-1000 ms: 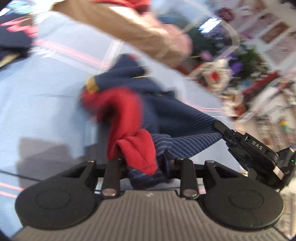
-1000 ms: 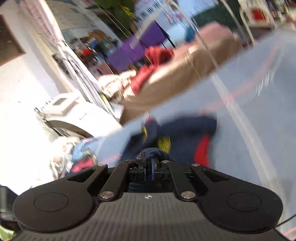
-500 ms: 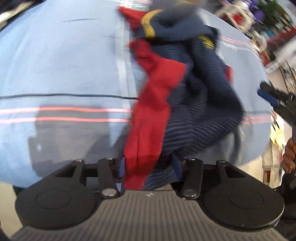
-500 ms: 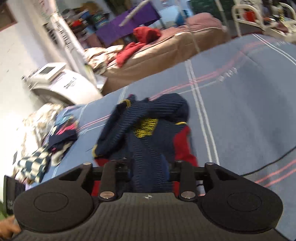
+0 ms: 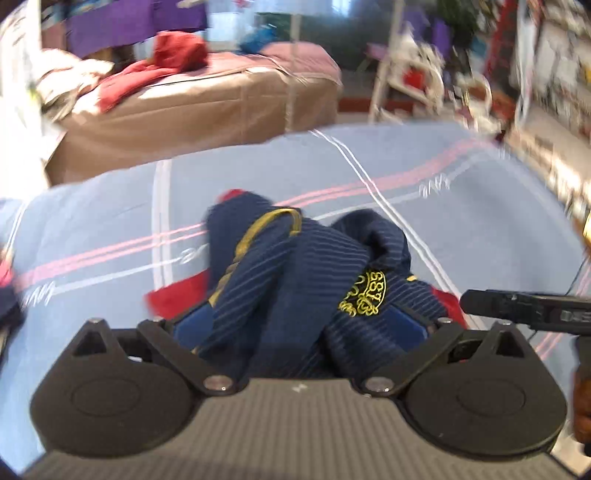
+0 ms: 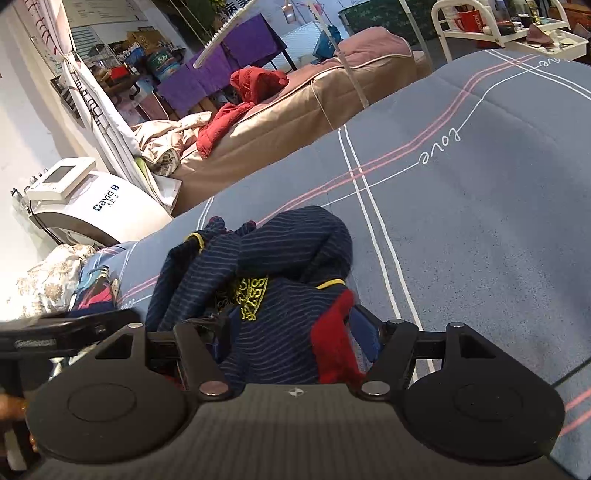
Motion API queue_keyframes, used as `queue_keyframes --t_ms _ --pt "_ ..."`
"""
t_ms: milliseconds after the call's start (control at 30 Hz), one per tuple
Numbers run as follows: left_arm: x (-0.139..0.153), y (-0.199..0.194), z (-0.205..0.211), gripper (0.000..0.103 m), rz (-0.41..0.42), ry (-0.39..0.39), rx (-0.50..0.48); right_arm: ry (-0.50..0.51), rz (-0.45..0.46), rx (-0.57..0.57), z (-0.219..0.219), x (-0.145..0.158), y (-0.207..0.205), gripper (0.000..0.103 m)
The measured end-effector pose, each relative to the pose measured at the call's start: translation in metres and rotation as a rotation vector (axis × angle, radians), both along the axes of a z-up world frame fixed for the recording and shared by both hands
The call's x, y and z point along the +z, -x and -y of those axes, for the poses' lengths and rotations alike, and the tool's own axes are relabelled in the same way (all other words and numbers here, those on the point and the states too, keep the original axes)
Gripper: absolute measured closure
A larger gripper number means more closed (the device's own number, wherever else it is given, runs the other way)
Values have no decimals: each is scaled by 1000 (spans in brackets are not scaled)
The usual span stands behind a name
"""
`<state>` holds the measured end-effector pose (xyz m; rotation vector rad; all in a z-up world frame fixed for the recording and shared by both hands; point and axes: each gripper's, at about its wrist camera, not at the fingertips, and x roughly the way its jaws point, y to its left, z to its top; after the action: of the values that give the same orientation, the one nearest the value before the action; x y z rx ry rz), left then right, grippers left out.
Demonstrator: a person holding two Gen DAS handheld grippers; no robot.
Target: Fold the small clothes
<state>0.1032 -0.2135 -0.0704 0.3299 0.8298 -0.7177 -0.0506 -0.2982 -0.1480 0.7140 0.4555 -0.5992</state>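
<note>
A small navy striped garment (image 5: 295, 280) with red parts and a yellow emblem lies bunched on the blue bedspread (image 5: 461, 206). It also shows in the right wrist view (image 6: 280, 273). My left gripper (image 5: 301, 328) is open, its jaws spread wide around the near part of the heap. My right gripper (image 6: 295, 336) is open too, jaws wide with cloth lying between them. The right gripper's body (image 5: 524, 308) shows at the right of the left wrist view, and the left gripper's body (image 6: 66, 332) shows at the left of the right wrist view.
A pile of other clothes (image 6: 92, 288) lies at the bedspread's left end. A brown couch (image 6: 295, 122) with red clothing stands behind the bed. A white machine (image 6: 92, 206) stands at the left. A white cart (image 6: 517, 33) stands at the back right.
Both grippers were shut on the garment and held it up. They have lowered it onto the bedspread and opened wide. The garment now lies in a heap.
</note>
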Motion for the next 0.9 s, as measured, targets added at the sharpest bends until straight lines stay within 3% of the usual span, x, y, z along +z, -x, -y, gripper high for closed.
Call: queue_keyframes --t_ms 100,133,167,233,267,367,500,667,800,900 --pt "-30 -6 46 14 100 -132 -5 -32 -4 -8 4 -6 5 0" --pt "-38 -9 53 29 134 -160 14 -37 -7 -8 5 -7 6 0" --pt "-52 -14 61 53 145 -174 44 -38 -11 -3 5 -9 7 0" --pt "-61 -29 63 76 87 -91 102 -20 -27 15 5 -8 7 0" --pt "-55 -34 53 82 59 -33 128 1 -35 23 4 -8 6 0" --pt "-25 -45 -6 88 59 111 244 62 -66 43 6 -8 0 0" --pt "-4 -72 -75 88 74 178 415 33 -27 81 14 -12 -16 0" --pt "-2 -75 -173 88 76 181 645 -50 51 150 11 -14 -49 0" --pt "-21 -67 -229 88 37 113 763 -104 91 231 2 -9 -80 0" --pt "-41 -57 -251 88 -31 131 780 -192 147 287 -3 -3 -106 0"
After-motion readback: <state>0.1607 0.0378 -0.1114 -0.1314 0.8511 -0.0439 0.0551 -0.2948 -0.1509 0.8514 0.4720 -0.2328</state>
